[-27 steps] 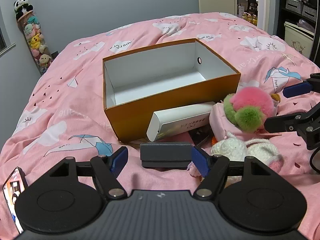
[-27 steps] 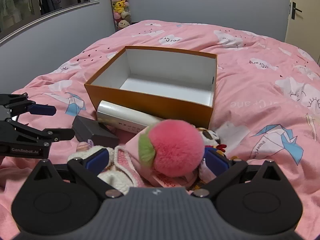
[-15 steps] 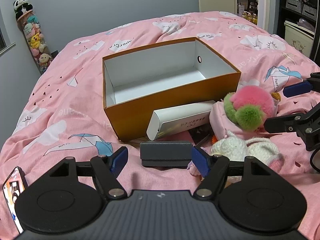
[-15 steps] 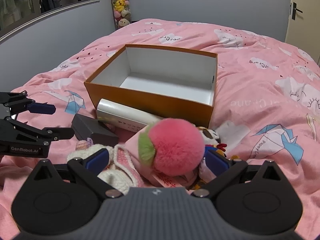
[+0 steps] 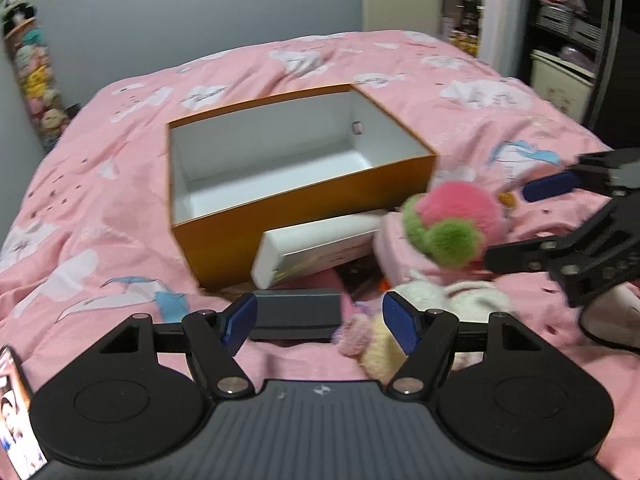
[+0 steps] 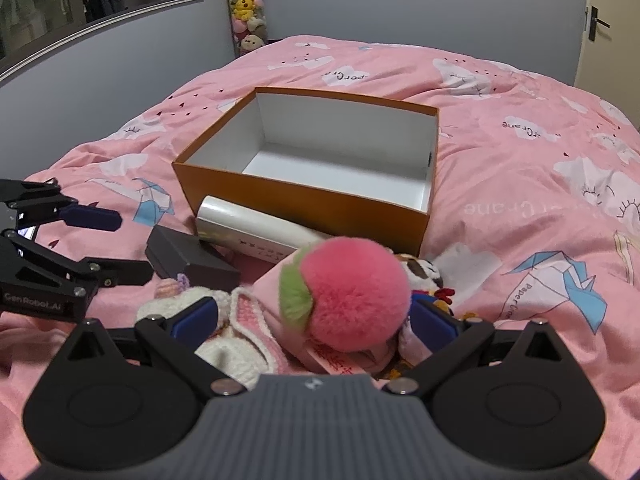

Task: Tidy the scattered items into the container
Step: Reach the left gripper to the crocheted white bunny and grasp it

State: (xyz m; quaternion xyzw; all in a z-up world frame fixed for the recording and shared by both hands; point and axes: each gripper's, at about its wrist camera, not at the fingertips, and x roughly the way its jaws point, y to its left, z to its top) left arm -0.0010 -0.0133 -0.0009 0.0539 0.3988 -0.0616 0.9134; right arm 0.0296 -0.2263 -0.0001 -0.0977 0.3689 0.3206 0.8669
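Note:
An open orange box (image 5: 304,220) (image 6: 304,204) with a white, bare inside stands on the pink bedspread. Against its near wall lies a long white carton (image 5: 316,248) (image 6: 256,236). A dark grey box (image 5: 296,314) (image 6: 188,258) lies between the fingers of my open left gripper (image 5: 320,324), nearer the left pad, untouched. My right gripper (image 6: 312,320) is open around a pink pompom with green tufts (image 6: 352,296) (image 5: 452,224) on a pink pouch; its pads do not press it. A white knitted piece (image 5: 440,300) (image 6: 224,344) lies beside the pompom. Each gripper appears in the other's view: right gripper (image 5: 524,224), left gripper (image 6: 132,246).
A small plush toy (image 6: 420,272) lies half hidden behind the pompom. A phone (image 5: 16,408) lies at the left edge of the bed. Stuffed toys hang in a column (image 6: 248,4) on the grey wall. Shelves and a door (image 5: 560,40) stand to the right.
The left wrist view is blurred and the scene has slid left in it, so my left gripper has shifted right over the grey box. The right gripper has barely moved.

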